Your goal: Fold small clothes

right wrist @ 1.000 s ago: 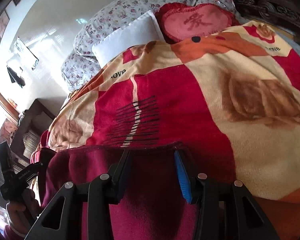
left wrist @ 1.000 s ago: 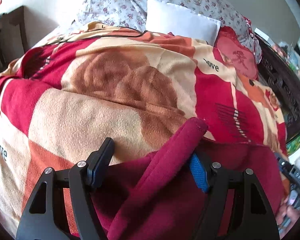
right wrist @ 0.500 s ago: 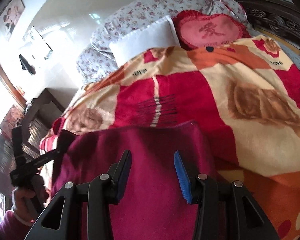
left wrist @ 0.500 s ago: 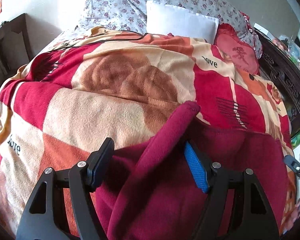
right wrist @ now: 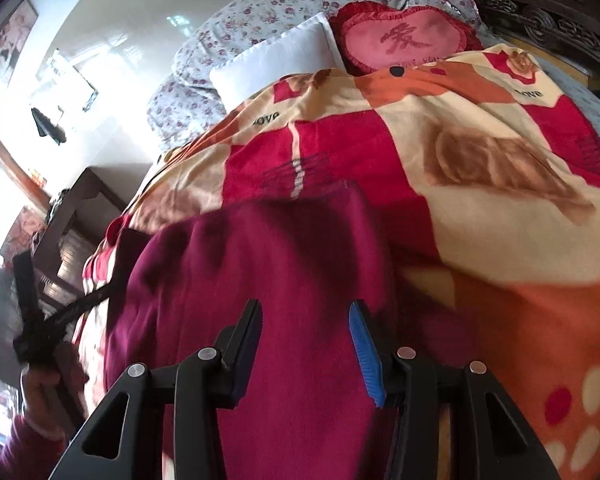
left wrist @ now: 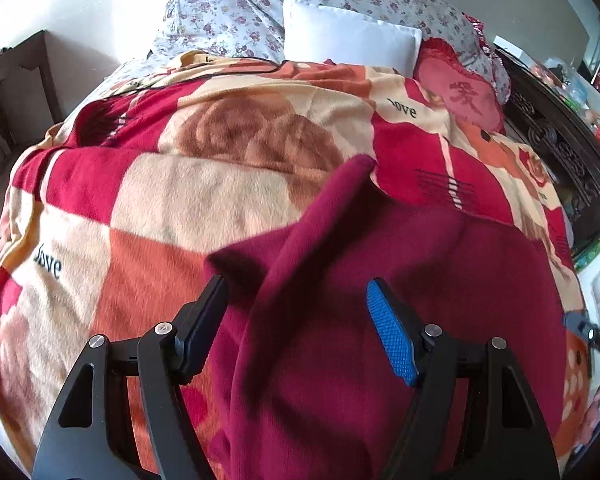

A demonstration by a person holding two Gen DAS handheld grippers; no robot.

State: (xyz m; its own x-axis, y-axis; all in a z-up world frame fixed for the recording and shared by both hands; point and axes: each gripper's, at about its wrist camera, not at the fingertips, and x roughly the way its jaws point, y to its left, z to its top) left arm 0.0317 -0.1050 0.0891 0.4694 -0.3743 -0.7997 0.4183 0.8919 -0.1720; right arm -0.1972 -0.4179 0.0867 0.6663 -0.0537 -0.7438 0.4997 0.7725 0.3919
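Both grippers, left gripper (left wrist: 296, 316) and right gripper (right wrist: 306, 344), jaws apart over dark maroon fleece garment (left wrist: 400, 280), gripping nothing; fold under way, raised ridge at twelve o'clock needs flattening.

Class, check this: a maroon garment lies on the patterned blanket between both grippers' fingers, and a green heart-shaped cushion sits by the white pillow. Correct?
One detail is off. The heart-shaped cushion is red and pink, not green, as the right wrist view shows. The maroon garment, patterned blanket and white pillow are as stated.
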